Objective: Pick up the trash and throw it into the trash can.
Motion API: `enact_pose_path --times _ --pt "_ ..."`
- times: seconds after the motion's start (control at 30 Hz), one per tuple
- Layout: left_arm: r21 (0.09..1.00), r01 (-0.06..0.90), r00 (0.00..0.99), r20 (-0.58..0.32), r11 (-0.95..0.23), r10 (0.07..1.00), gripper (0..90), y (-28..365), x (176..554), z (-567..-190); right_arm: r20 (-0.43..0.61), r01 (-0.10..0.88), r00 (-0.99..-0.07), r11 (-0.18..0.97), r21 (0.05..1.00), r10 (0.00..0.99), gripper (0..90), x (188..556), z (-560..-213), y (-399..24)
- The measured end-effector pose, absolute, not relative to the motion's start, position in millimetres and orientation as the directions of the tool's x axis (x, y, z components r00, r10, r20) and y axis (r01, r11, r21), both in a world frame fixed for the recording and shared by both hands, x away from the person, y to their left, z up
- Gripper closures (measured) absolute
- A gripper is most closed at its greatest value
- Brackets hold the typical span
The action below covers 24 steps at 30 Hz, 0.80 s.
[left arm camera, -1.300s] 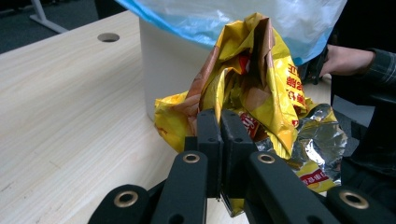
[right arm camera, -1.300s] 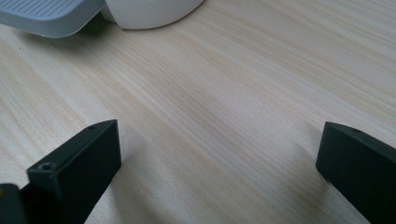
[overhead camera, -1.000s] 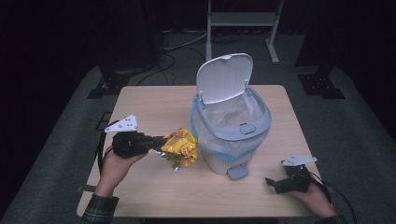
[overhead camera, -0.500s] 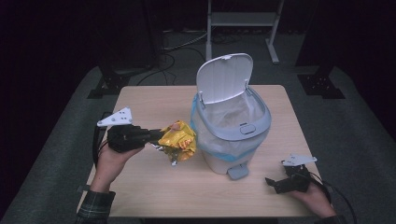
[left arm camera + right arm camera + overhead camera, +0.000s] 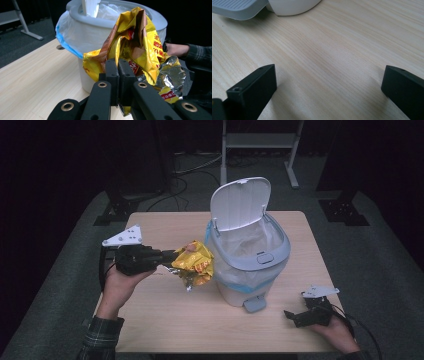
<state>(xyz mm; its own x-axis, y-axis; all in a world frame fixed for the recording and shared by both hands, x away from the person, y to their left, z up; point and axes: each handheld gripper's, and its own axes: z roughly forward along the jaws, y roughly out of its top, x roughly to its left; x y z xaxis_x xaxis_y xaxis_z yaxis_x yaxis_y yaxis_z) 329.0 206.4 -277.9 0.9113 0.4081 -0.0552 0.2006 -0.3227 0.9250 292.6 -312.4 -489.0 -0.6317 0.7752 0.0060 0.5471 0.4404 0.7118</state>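
A crumpled yellow snack bag (image 5: 194, 264) with a silver foil inside hangs in the air left of the white pedal bin (image 5: 248, 262). My left gripper (image 5: 169, 258) is shut on its edge. In the left gripper view the jaws pinch the bag (image 5: 135, 47) just in front of the bin (image 5: 90, 37). The bin's lid (image 5: 239, 202) stands up and a clear liner shows inside. My right gripper (image 5: 292, 316) rests on the table near the front right corner, its jaws wide apart (image 5: 329, 90) with only bare wood between them.
The bin's grey foot pedal (image 5: 254, 303) sticks out toward the table's front edge, and its corner (image 5: 239, 8) appears in the right gripper view. The wooden table (image 5: 165, 320) has free room at the front left. A metal stand (image 5: 257, 142) is on the floor behind.
My left gripper has lifted the snack bag higher, level with the upper part of the bin. The right gripper has stayed where it was.
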Motion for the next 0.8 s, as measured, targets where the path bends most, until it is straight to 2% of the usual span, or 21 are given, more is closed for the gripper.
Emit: enact_pose_path --times 0.8 --pt "0.945 0.122 0.933 -0.005 -0.302 0.36 88.2 185.4 338.0 -229.5 0.006 0.547 -0.632 0.44 0.712 0.775 0.0 292.6 -488.9 -312.4"
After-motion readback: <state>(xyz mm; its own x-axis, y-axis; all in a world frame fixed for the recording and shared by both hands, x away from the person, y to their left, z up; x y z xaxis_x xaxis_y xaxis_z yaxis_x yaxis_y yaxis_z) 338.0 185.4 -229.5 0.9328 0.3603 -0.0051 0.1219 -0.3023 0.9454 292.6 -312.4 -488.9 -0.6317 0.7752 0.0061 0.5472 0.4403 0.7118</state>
